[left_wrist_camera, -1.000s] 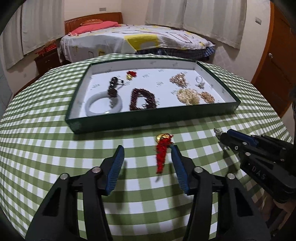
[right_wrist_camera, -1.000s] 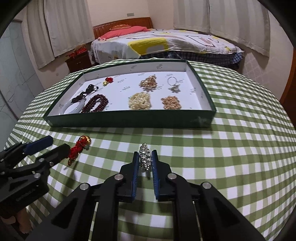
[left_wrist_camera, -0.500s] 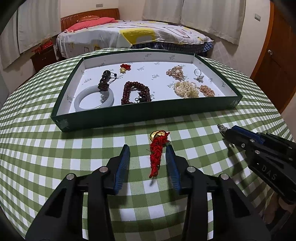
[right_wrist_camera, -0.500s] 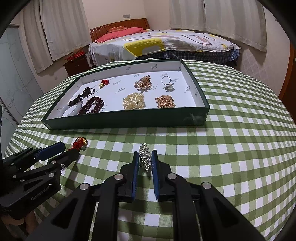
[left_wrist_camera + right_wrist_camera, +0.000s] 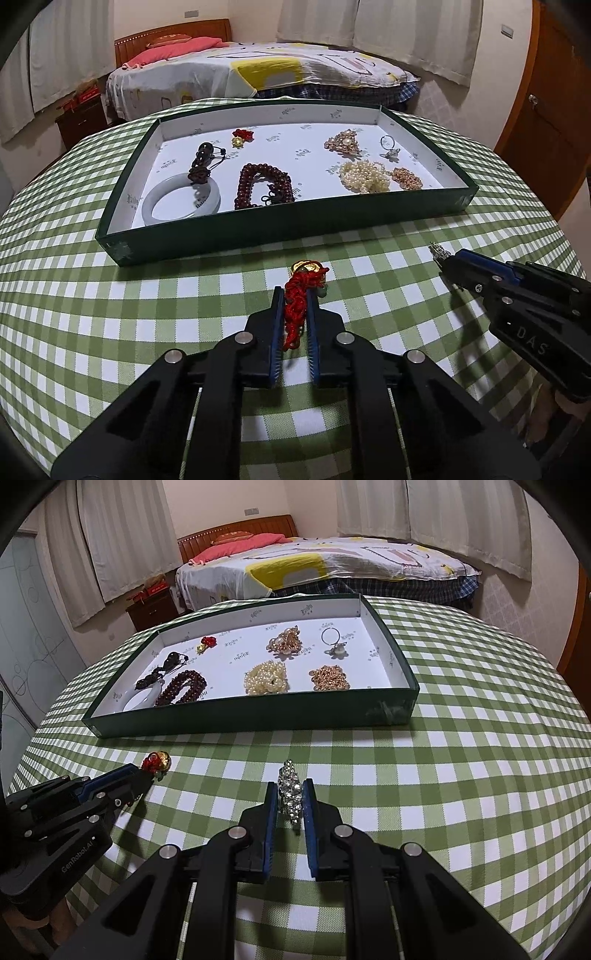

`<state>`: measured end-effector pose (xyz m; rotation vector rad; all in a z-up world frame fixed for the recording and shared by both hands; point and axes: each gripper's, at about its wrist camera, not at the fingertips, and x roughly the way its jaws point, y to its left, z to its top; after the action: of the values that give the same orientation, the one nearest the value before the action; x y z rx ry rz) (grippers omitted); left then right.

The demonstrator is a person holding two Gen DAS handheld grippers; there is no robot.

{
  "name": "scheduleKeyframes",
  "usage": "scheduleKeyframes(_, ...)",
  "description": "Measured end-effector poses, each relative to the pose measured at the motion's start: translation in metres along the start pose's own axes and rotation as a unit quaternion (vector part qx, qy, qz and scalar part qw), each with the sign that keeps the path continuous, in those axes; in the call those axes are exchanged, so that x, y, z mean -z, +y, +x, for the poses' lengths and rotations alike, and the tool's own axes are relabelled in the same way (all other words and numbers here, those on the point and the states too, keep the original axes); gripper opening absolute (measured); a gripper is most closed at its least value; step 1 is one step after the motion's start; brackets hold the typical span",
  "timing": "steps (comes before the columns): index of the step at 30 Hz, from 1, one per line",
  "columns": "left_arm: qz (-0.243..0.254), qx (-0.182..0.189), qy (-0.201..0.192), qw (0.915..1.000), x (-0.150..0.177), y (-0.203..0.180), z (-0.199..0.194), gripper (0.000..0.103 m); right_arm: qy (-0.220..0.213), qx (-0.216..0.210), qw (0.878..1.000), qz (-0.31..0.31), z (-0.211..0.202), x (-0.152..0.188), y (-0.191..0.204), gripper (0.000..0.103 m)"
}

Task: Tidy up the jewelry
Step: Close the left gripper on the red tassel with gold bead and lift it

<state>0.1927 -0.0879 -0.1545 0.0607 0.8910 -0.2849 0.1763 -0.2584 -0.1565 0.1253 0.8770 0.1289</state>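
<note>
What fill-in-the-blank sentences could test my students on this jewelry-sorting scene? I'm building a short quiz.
1. The left gripper is shut on a ____ tasselled charm.
2. The right gripper holds a sparkling rhinestone piece in front of the ____ tray.
3. The pale bangle lies at the tray's near-____ corner in the left wrist view.

Missing words: red; green; left

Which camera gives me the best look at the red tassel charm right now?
Left wrist: the red tassel charm lies full length between the left gripper fingers. Right wrist shows only its gold and red head; the gripper hides the tassel.
</note>
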Motion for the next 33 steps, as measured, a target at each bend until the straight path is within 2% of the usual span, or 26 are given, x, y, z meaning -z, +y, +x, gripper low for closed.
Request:
scheduleKeyframes(14, -0.002, 0.009, -0.001, 1.0, -0.0046, 0.0, 0.0014, 0.016, 0.002, 0.0, 1.0, 0.0, 0.0022, 0.0013, 0.0011, 0.014)
scheduleKeyframes(20, 0.005, 0.015, 0.001, 0.9999, -0.0052, -0.002, 0.0026, 0.012, 0.002, -0.001, 1.0, 0.0, 0.0025, 0.0018, 0.0016, 0.014)
scheduleKeyframes(33, -0.015, 0.016, -0.008, 0.9997, -0.0047, 0.0059, -0.001, 0.01, -0.002, -0.003, 1.0, 0.004, 0.0028, 0.004, 0.0013, 0.014)
